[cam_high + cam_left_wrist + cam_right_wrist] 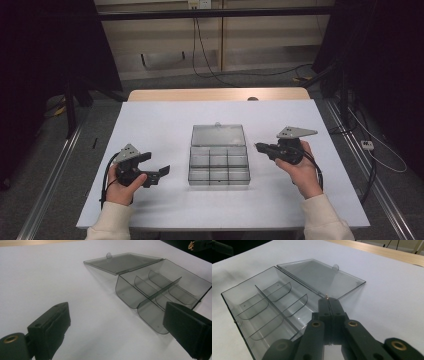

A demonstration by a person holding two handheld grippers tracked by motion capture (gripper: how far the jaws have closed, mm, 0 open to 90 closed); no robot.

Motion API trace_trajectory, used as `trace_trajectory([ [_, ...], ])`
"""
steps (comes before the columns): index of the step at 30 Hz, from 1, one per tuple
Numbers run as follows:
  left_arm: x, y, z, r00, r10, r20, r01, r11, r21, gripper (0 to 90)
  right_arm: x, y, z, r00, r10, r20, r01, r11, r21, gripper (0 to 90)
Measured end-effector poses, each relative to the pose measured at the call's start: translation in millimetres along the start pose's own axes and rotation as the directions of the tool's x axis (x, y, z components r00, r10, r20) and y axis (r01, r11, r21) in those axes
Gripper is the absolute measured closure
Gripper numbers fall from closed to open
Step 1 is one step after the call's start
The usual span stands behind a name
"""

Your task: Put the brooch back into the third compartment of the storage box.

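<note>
A: Smoky clear plastic — a compartment box [219, 167] lying mid-table on the white table [160, 125], lid [218, 135] swung fully back and flat on the far side, small tab at its far edge.

B: Inside?

A: Divided into six compartments by one long wall and curved cross dividers [274, 293]. Nothing seen in them.

B: And the left gripper [157, 172]?

A: Held in the left hand [120, 187] to the left of the box, apart from it, pointing toward it. Jaws spread wide in the left gripper view, bare tabletop between them, nothing gripped.

B: The right gripper [260, 147]?

A: Held in the right hand [300, 170] just right of the box, tip aimed at the box's upper right corner. Jaws pressed together in the right gripper view — pads [329, 305] meeting flat, nothing between them, with a tiny pale speck at the very tip, too small to identify.

B: Touching the box?

A: Cannot tell; tip sits near the hinge line between tray and lid.
</note>
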State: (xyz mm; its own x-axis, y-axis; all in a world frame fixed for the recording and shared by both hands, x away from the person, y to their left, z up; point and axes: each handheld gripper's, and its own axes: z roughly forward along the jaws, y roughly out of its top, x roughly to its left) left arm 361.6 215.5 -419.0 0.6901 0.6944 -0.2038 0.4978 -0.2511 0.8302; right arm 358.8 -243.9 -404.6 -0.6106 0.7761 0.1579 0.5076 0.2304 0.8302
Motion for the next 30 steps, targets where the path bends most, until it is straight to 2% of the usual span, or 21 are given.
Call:
trace_trajectory([
  [11, 0.3, -1.0, -0.9, 1.0, -0.003, -0.005, 0.003, 1.0, 0.005, 7.4, 2.8, 7.9, 5.9, 0.9996, -0.025, -0.013, 0.025, 1.0, 0.001, 89.8],
  [28, -1.8, -1.7, -1.7, 0.9999, 0.011, -0.002, -0.011, 0.9999, 0.012, 7.4, 6.0, 15.0, 17.2, 0.9993, -0.033, -0.018, 0.032, 0.999, -0.011, 89.7],
  [30, -2.0, -1.7, -1.6, 0.9999, 0.012, -0.003, -0.012, 0.9999, 0.013, 7.4, 7.1, 15.0, 18.8, 0.9991, -0.027, -0.034, 0.027, 1.0, -0.011, 89.7],
])
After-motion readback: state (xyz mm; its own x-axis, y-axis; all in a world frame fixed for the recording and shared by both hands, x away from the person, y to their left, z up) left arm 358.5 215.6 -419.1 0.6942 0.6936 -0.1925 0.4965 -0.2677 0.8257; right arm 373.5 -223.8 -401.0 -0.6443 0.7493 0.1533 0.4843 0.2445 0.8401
